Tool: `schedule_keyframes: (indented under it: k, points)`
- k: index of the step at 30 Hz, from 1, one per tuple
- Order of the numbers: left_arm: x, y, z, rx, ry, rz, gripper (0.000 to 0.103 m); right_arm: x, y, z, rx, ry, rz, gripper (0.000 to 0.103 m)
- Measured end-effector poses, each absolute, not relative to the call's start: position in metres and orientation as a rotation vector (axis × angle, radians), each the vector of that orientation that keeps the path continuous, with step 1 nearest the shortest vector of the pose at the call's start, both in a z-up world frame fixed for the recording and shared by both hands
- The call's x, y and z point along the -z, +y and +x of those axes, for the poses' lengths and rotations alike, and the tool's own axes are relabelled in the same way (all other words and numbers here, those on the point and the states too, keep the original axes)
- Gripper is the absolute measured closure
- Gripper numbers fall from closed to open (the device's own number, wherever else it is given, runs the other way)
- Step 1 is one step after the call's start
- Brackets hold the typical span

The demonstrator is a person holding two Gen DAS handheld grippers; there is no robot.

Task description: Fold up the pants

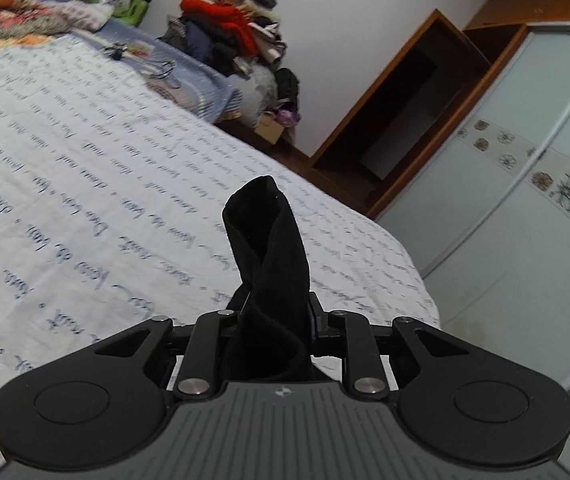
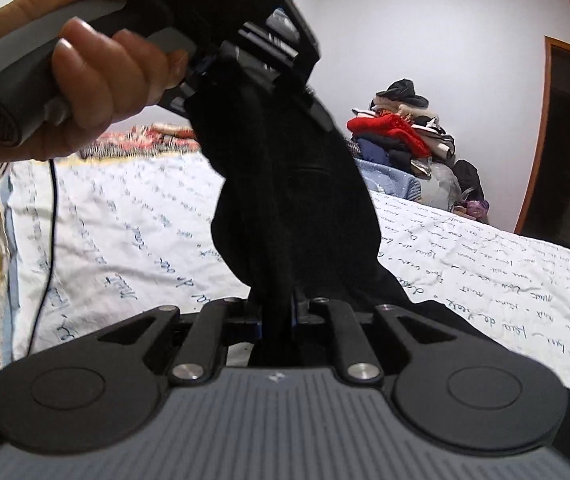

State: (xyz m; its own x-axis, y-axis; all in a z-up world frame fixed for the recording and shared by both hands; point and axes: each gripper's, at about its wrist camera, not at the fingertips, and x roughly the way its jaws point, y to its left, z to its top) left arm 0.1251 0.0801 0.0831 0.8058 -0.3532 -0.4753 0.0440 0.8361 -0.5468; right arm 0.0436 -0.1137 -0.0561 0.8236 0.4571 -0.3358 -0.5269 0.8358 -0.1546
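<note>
The pants are black fabric. In the left wrist view a twisted strip of the pants (image 1: 267, 256) sticks up from between the fingers of my left gripper (image 1: 275, 320), which is shut on it above the bed. In the right wrist view the pants (image 2: 293, 208) hang as a thick black bunch between both grippers. My right gripper (image 2: 275, 316) is shut on the lower part. The left gripper (image 2: 221, 68) shows above it in a hand, clamped on the upper end. Both sets of fingertips are hidden by cloth.
A bed with a white script-print cover (image 1: 105, 184) lies below. A pile of clothes (image 1: 237, 36) stands at its far side. A wooden shelf (image 1: 401, 96) and a sliding wardrobe door (image 1: 525, 200) are to the right. A black cable (image 2: 51, 216) hangs at left.
</note>
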Motion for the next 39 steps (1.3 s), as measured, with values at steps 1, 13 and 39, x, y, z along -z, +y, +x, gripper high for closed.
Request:
schedule_keyframes:
  k: [1, 13, 39]
  points:
    - [-0.088, 0.07, 0.123, 0.24, 0.594, -0.526, 0.081, 0.055, -0.12, 0.042, -0.529, 0.287, -0.227, 0.091]
    - [-0.083, -0.065, 0.132, 0.476, 0.671, -0.387, 0.081, 0.054, -0.217, 0.016, -0.417, 0.288, 0.034, 0.091]
    - [-0.047, -0.164, 0.116, 0.658, 0.678, -0.161, 0.014, 0.098, -0.344, -0.028, -0.242, 0.491, 0.461, 0.047]
